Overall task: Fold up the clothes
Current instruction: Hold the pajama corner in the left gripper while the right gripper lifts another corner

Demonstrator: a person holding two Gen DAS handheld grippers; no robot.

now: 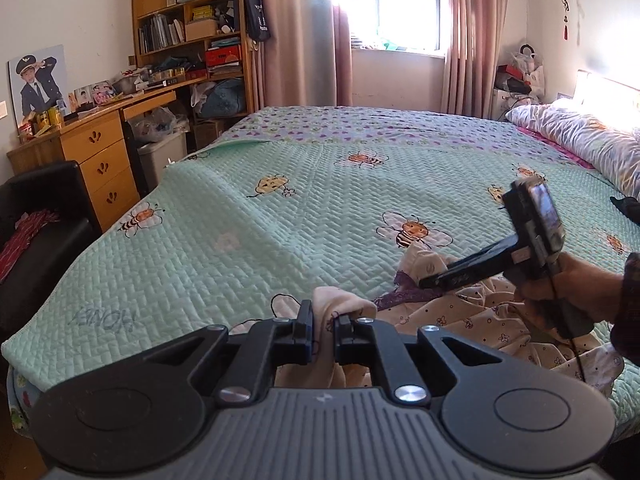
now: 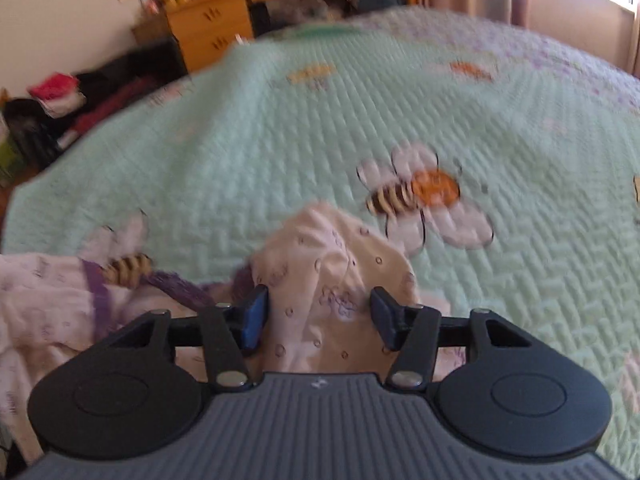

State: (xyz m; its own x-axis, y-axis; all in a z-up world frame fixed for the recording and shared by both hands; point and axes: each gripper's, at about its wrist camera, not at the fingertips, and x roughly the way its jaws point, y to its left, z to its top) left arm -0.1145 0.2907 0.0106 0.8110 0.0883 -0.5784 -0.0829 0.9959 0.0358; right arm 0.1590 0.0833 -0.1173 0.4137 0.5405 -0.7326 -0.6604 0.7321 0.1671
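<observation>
A cream pyjama-like garment [image 1: 460,320] with small prints and purple trim lies crumpled at the near edge of the bed. My left gripper [image 1: 325,326] is shut on a raised fold of it, and the cloth hangs down between the fingers. To its right, a hand [image 1: 572,288] holds my right gripper [image 1: 426,280], which reaches into the same garment. In the right wrist view the right gripper [image 2: 320,316] has a thick bunch of the garment [image 2: 332,256] pressed between its blue pads, jaws fairly wide apart. The cloth stays sharp while the bed blurs.
The green quilted bedspread [image 1: 280,208] with bee prints stretches ahead. Pillows [image 1: 580,136] lie at the far right, with a dark item [image 1: 626,204] near them. A wooden desk [image 1: 92,148] and a black sofa [image 1: 36,240] with clothes stand to the bed's left.
</observation>
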